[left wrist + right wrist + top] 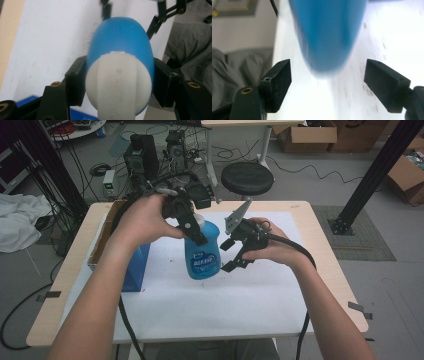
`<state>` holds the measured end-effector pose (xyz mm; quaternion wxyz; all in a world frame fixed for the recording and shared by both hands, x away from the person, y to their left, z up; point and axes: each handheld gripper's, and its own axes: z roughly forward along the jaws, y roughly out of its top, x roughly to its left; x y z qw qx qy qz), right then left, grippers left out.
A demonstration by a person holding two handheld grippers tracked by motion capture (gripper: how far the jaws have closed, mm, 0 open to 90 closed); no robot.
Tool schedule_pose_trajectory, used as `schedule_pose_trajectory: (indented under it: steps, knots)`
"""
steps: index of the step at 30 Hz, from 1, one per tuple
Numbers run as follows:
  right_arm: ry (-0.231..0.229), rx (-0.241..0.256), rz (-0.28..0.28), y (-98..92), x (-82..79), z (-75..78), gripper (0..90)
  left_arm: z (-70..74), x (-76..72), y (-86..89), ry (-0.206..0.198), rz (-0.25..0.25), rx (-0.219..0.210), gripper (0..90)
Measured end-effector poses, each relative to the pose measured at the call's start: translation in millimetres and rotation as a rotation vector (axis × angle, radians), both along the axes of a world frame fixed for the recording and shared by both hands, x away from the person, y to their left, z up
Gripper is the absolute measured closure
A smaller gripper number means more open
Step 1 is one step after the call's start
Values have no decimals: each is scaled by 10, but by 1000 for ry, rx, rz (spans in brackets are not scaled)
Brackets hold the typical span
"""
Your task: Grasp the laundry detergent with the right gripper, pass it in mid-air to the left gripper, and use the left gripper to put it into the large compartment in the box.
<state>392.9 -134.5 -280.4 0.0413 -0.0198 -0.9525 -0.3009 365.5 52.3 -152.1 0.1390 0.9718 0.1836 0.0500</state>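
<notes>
A blue plastic bottle (202, 252) with a white cap and a printed label stands out over the white sheet at mid-table. My left gripper (196, 226) is shut on its upper part. In the left gripper view the black pads press both sides just below the white cap (117, 85), and the blue body (120, 37) runs away from the camera. My right gripper (227, 256) is open just right of the bottle's lower half. In the right gripper view the blurred blue bottle (328, 32) lies just beyond the wide-apart fingers (278, 80), untouched.
A blue box (135, 267) sits by my left forearm, beside a cardboard box (102, 235) at the table's left edge. The white sheet (225, 310) covers most of the wooden table. A black stool (247, 177) and cabled equipment (140, 155) stand behind.
</notes>
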Motion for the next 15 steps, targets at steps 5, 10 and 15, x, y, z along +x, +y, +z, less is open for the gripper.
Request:
schedule_pose_trajectory:
  steps: [5,10,15]
  knots:
    - [-39,-198,-63,-197,39,-71,230,192,77,234,-15,187,24,390]
    - [-59,-357,-102,-418,91,-139,243,345,149,530,-30,371,33,390]
    - [-58,-479,-160,-662,125,-171,252,467,215,871,-40,586,5,390]
